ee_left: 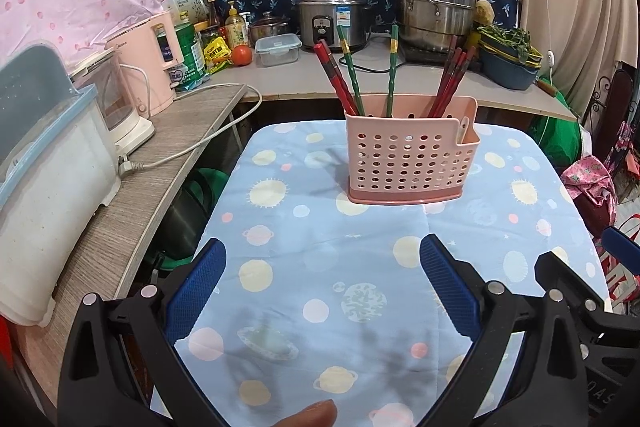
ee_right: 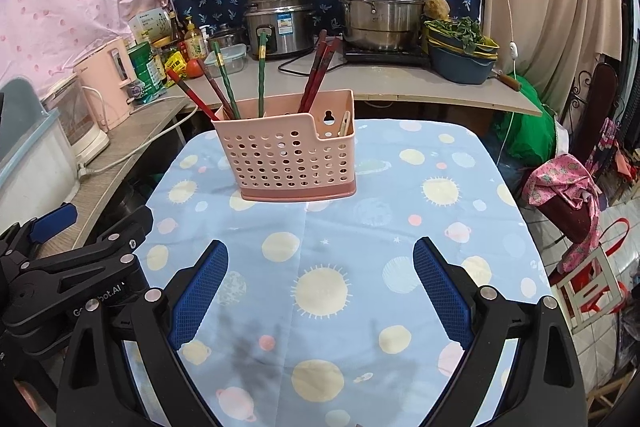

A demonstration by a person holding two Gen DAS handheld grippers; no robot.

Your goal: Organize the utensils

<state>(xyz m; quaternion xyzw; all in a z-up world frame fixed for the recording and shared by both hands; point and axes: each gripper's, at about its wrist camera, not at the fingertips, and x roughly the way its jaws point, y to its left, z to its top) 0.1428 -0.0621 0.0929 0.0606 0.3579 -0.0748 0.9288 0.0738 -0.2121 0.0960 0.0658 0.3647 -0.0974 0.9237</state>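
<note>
Planet-print tablecloth point(ee_left: 320, 267): pink utensil holder point(ee_left: 408, 159) with chopsticks point(ee_left: 340, 75) ahead, apart from both grippers' spread, empty jaws.

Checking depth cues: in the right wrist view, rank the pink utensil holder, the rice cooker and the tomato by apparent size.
1. Pink utensil holder, though nearness inflates it.
2. Rice cooker.
3. Tomato, clearly smallest.

A table point(ee_left: 540, 187) carries a light blue cloth point(ee_left: 320, 267) printed with suns and planets, which covers the whole top. A pink perforated holder point(ee_left: 408, 163) stands upright on the cloth near the far edge, about midway between the side edges, with chopsticks point(ee_left: 348, 75) sticking out of it. The near half of the cloth is bare.
</note>
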